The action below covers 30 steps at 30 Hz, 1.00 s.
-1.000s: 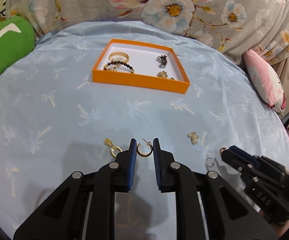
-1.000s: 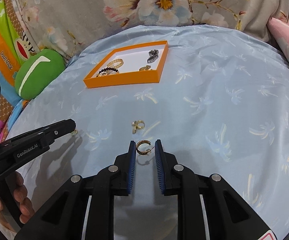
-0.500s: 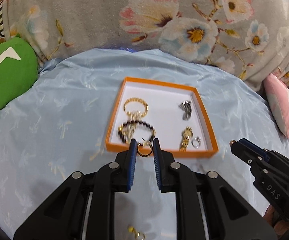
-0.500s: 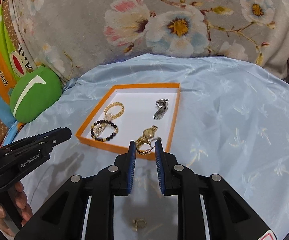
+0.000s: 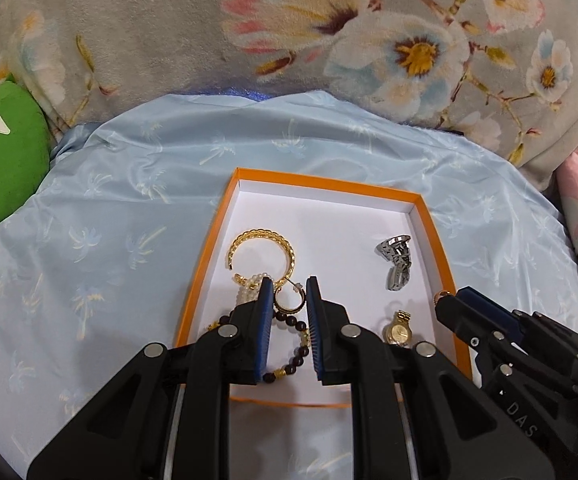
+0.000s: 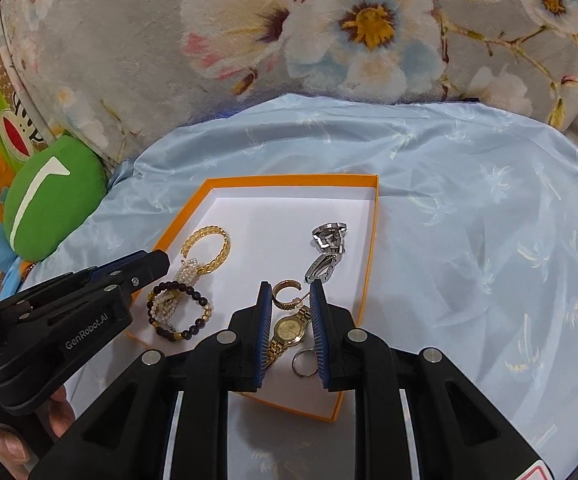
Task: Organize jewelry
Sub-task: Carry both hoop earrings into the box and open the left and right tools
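Both grippers have carried their earrings from the blue cloth to above the orange box since a second ago. Nearest, the left gripper (image 5: 287, 292) pinches a dark-banded gold hoop earring (image 5: 287, 302) between ribbed blue pads, jaws narrow — it hangs over the box's near-left part, above a dark beaded bracelet (image 5: 289, 344). The right gripper (image 6: 287, 292) likewise clamps a chunky gold hoop (image 6: 285, 293), jaws narrow, over the near-right part, above a gold watch (image 6: 287, 330) with a round pale dial and linked band; a thin silver ring (image 6: 304, 364) lies just beside it. Farther in, a gold chain-link cuff (image 5: 261, 254) curls open near the left wall, a pearl strand touching its near end. A steel watch (image 5: 397, 264) sits tilted toward the right wall. The shallow orange cardboard box (image 5: 329, 186), white inside, rests on glossy, wrinkled blue satin cloth (image 5: 109, 240) printed with pale palms — a fuzzy grey floral blanket (image 5: 289, 20) rises behind, a green plush cushion (image 5: 1, 160) far left.
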Motion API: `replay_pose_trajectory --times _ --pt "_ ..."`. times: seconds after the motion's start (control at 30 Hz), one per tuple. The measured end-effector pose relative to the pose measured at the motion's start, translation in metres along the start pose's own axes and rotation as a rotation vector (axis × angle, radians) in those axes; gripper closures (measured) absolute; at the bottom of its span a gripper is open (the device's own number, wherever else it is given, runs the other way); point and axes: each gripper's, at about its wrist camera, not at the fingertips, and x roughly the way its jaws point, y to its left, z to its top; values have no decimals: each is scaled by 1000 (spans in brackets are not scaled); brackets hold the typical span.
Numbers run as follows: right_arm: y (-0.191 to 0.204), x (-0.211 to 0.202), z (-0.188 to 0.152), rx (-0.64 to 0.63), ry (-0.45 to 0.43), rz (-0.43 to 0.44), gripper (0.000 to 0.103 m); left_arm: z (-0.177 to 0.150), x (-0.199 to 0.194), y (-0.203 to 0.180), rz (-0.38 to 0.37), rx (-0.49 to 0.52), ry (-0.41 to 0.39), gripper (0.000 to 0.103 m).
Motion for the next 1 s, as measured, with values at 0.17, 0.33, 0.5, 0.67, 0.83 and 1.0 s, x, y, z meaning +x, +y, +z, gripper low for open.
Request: replay_pose_trajectory --times 0.17,0.33,0.5,0.67,0.83,1.0 --pt "-2 11 1 -3 10 0 84 1 11 -2 10 6 7 87" --pt "-2 17 0 -3 17 4 84 0 19 -3 12 7 16 87" --pt "-2 20 0 -5 19 4 84 0 24 -4 13 5 16 87" --pt "1 20 0 -20 13 0 83 0 27 -3 26 -1 22 87" --pt "-1 17 -1 -9 -5 0 83 -1 28 3 23 -37 15 78" --pt "-4 10 -2 0 -11 6 83 -2 24 5 23 -42 8 77"
